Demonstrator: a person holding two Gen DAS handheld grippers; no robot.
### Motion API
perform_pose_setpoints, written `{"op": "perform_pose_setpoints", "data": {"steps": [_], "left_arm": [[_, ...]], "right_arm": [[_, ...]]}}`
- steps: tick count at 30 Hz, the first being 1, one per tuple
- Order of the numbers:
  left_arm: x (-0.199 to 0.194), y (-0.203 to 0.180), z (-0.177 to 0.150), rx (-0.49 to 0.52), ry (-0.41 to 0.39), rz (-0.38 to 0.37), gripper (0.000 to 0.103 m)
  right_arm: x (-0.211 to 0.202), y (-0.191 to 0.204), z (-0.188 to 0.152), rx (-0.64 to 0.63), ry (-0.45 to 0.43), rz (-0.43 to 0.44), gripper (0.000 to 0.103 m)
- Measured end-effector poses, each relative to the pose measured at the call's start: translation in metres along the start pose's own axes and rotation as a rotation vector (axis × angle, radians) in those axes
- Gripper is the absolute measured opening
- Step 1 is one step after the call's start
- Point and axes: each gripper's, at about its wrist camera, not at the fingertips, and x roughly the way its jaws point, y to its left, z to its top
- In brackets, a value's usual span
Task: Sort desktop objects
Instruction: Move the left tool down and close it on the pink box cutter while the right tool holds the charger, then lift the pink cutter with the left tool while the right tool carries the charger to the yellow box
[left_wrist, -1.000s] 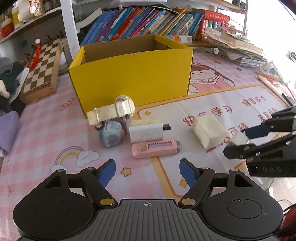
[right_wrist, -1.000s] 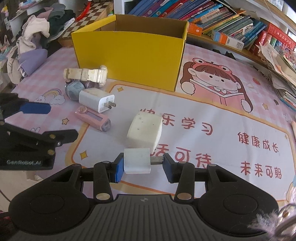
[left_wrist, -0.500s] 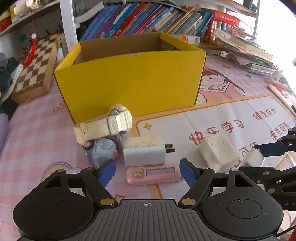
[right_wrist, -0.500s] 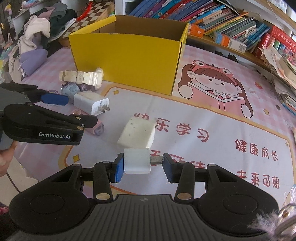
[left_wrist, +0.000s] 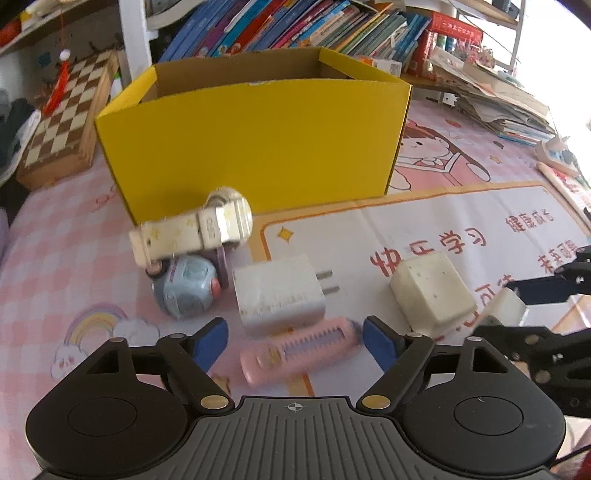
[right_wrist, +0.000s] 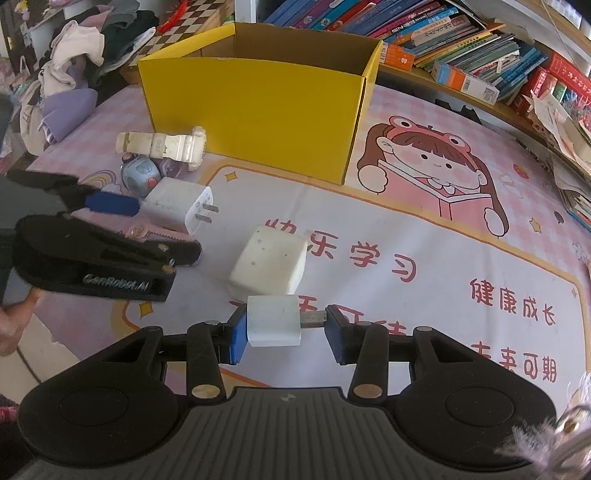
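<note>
The left gripper (left_wrist: 295, 338) is seen with its jaws spreading, and nothing is pinched between them; the pink plastic utility knife with a toothed slider (left_wrist: 301, 349) lies on the desk in the gap between the blue pads, untouched as far as can be told. Just beyond the jaws the white two-pin wall charger (left_wrist: 277, 293) is found, and further on, to the left, the round grey-blue toy ball (left_wrist: 184, 291) and the cream plastic wristwatch (left_wrist: 192, 230) resting over it. The right gripper (right_wrist: 284, 332) is kept pinched on a small white cube-shaped plug adapter (right_wrist: 273, 320), one pad on its body and the other on its metal prong. Directly ahead of those jaws, very close, an off-white speckled rectangular block (right_wrist: 269, 264) sits on the printed pink desk mat (right_wrist: 424, 221). The open yellow cardboard box (left_wrist: 255, 140) stands well beyond both pairs of jaws, and nothing can be seen inside it from these angles. The sorting is judged to be at an early stage: one item is held, none is shown delivered, and five are left on the desk.
</note>
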Motion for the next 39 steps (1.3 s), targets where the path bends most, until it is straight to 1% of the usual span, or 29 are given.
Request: {"op": "perform_pose_setpoints", "data": {"steps": [2,5,10,14,16,17,18,23,26,31,39], "left_arm": [[-0.002,0.0,-0.005,-0.003,0.011,-0.016,0.084],[0.002,0.0,-0.008,0.007,0.029,-0.005,0.084],[0.003,-0.004,-0.004,-0.013,0.02,0.005,0.084],[0.007,-0.011,-0.005,0.022,0.018,0.011,0.084],[0.007,-0.01,-0.006,0.023,0.014,0.011,0.083],[0.006,-0.009,-0.006,0.018,0.01,0.012,0.077],[0.006,-0.008,-0.006,0.013,0.005,0.014,0.076],[0.0,-0.002,-0.01,0.006,0.007,-0.001,0.074],[-0.007,0.006,-0.014,-0.02,0.013,-0.013,0.074],[-0.029,0.017,-0.017,-0.037,-0.027,-0.012,0.074],[-0.057,0.027,-0.024,-0.024,-0.085,-0.002,0.074]], "right_arm": [[0.0,0.0,0.0,-0.001,0.0,0.001,0.041],[0.0,0.001,0.001,-0.001,0.003,0.005,0.041],[0.0,0.005,0.001,-0.018,0.004,0.011,0.041],[0.001,0.004,0.001,-0.018,0.008,0.007,0.041],[0.001,0.004,0.0,-0.016,0.011,0.006,0.041],[0.002,0.004,0.001,-0.014,0.011,0.006,0.041],[0.002,0.004,0.001,-0.013,0.01,0.005,0.041],[0.0,0.006,0.0,-0.005,0.004,0.01,0.041],[-0.001,0.009,0.0,0.0,-0.001,0.016,0.041],[-0.004,0.018,-0.001,0.007,-0.013,0.025,0.041],[-0.011,0.037,0.0,-0.001,-0.039,0.035,0.041]]}}
